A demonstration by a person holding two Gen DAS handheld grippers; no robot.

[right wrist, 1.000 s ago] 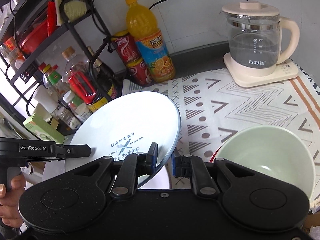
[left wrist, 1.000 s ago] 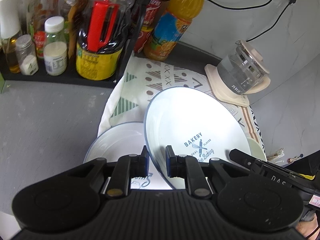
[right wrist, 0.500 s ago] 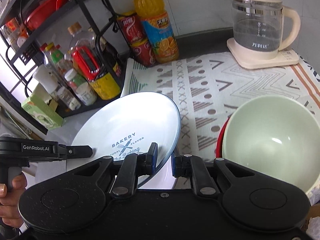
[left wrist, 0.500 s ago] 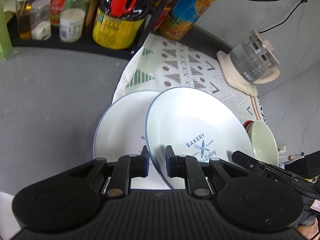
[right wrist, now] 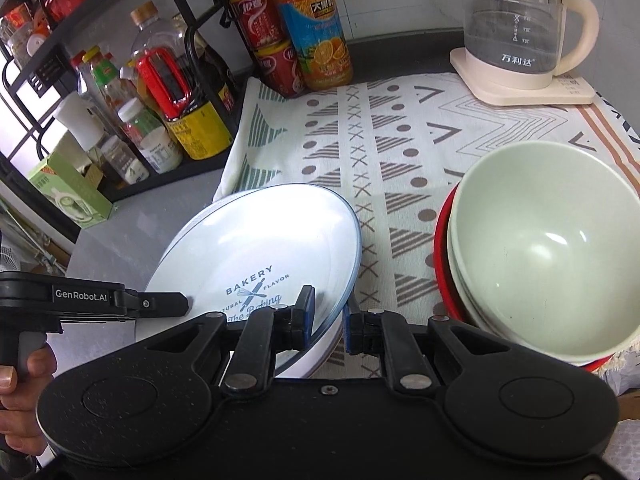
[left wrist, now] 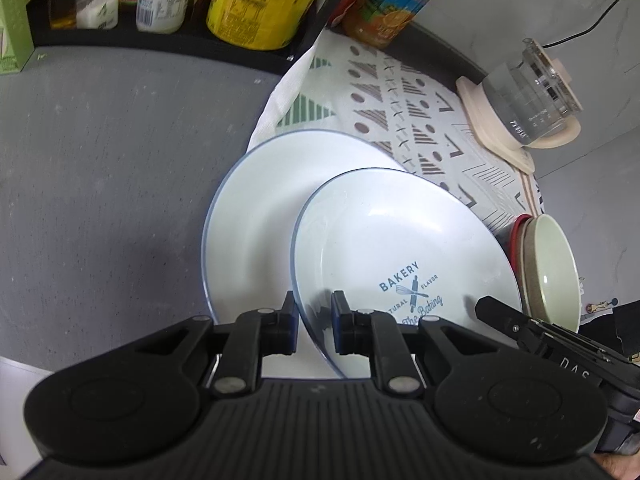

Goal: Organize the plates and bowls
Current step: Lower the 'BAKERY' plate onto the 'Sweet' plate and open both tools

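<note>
The left tool (left wrist: 314, 326) and right tool (right wrist: 327, 320) each clamp opposite rim edges of the bakery plate (left wrist: 400, 248), holding it tilted just above a second white plate (left wrist: 256, 224) lying on the tabletop (left wrist: 100, 168). Right of that second plate sit stacked bowls (right wrist: 548, 256) on the patterned cloth (right wrist: 400, 136).

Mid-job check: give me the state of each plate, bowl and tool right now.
Left tool: shut on bakery plate's rim.
Right tool: shut on same plate's opposite rim.
Bakery plate: held tilted above lower plate.
Lower plate: flat on counter.
Green bowl: upright, empty, nested in stack.
</note>
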